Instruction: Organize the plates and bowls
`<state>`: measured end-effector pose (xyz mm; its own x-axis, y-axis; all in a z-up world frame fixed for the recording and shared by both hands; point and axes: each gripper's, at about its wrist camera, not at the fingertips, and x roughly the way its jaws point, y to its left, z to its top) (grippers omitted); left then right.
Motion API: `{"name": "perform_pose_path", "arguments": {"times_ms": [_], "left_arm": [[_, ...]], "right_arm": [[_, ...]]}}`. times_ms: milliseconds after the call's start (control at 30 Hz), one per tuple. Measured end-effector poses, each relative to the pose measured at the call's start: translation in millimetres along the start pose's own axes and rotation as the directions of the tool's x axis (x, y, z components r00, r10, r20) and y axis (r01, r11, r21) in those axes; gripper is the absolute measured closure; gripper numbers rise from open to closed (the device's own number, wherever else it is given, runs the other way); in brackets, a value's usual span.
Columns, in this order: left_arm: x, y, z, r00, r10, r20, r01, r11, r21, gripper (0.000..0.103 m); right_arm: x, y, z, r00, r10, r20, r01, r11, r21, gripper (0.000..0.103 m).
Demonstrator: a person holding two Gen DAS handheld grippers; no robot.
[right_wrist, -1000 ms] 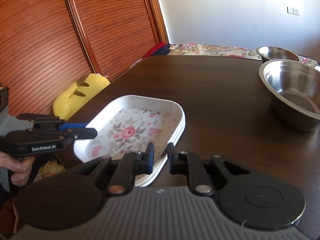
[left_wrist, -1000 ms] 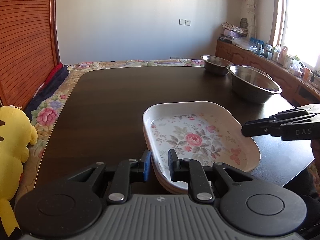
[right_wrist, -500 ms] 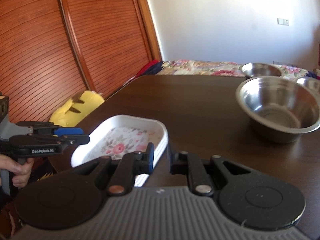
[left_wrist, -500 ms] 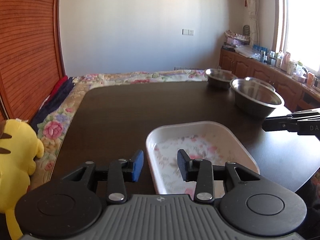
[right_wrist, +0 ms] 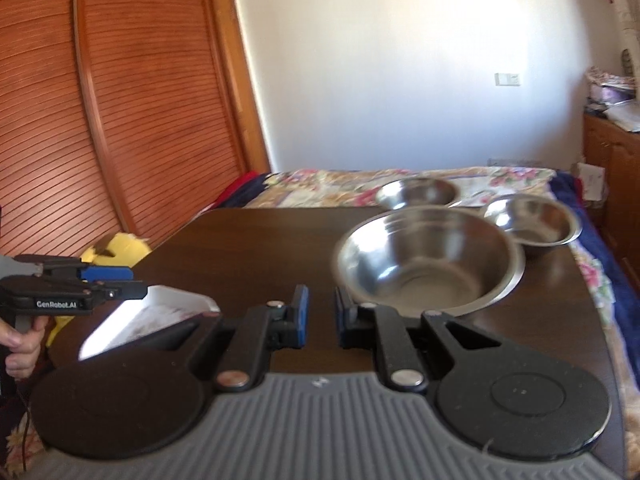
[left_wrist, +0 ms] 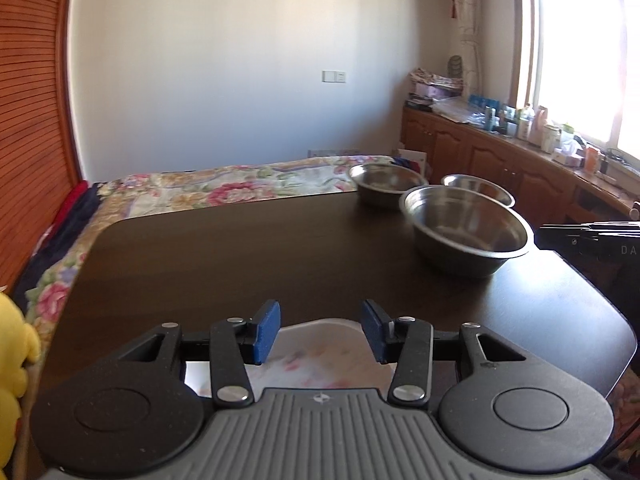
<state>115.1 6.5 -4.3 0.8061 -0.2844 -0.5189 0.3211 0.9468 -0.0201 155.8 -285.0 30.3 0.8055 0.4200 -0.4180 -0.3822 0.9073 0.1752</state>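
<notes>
A stack of white floral plates (left_wrist: 320, 340) (right_wrist: 160, 312) lies at the near edge of the dark table (left_wrist: 260, 256), just under my left gripper (left_wrist: 320, 330), which is open and empty above it. Three steel bowls stand at the far right: a large one (left_wrist: 468, 232) (right_wrist: 428, 260) and two smaller ones (left_wrist: 386, 184) (left_wrist: 478, 188) behind it. My right gripper (right_wrist: 320, 314) is open a little and empty, held in front of the large bowl; it shows at the right edge of the left wrist view (left_wrist: 592, 236).
A yellow plush toy (left_wrist: 12, 352) sits off the table's left side. A bed with a floral cover (left_wrist: 224, 188) lies beyond the table. A wooden cabinet (left_wrist: 520, 160) with bottles runs along the right wall.
My left gripper has let go of the plates, opened wide and pulled back. My right gripper has swung from the plates toward the large bowl and opened slightly.
</notes>
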Motion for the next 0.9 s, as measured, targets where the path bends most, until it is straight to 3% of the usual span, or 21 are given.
{"name": "perform_pose_path", "arguments": {"times_ms": [333,367,433,533,633,800,900], "left_arm": [[44,-46,31,0.999,-0.051,-0.007,0.052,0.997,0.064,0.033],[47,-47,34,0.999,-0.053,-0.005,0.053,0.997,0.063,0.029],[53,-53,37,0.998,-0.061,-0.003,0.061,0.996,0.063,0.023],[64,-62,42,0.998,-0.066,-0.005,0.066,0.995,0.07,0.017],[75,-70,48,0.997,-0.074,-0.011,0.074,0.994,0.077,0.017],[93,-78,57,0.997,-0.081,-0.017,0.082,0.994,0.075,0.018],[104,-79,60,0.996,-0.087,-0.036,0.089,0.994,0.057,0.031]], "right_arm": [[-1,-53,-6,0.994,-0.09,0.066,0.087,0.995,0.046,0.086],[0,-57,-7,0.993,-0.099,0.068,0.096,0.994,0.048,0.082],[1,-67,-9,0.989,-0.12,0.081,0.116,0.992,0.052,0.063],[5,-77,-10,0.986,-0.139,0.096,0.135,0.99,0.051,0.06],[12,-87,-8,0.982,-0.154,0.105,0.149,0.988,0.051,0.052],[29,-101,-6,0.983,-0.154,0.102,0.146,0.986,0.079,0.05],[37,-108,-5,0.983,-0.157,0.098,0.148,0.985,0.093,0.049]]}}
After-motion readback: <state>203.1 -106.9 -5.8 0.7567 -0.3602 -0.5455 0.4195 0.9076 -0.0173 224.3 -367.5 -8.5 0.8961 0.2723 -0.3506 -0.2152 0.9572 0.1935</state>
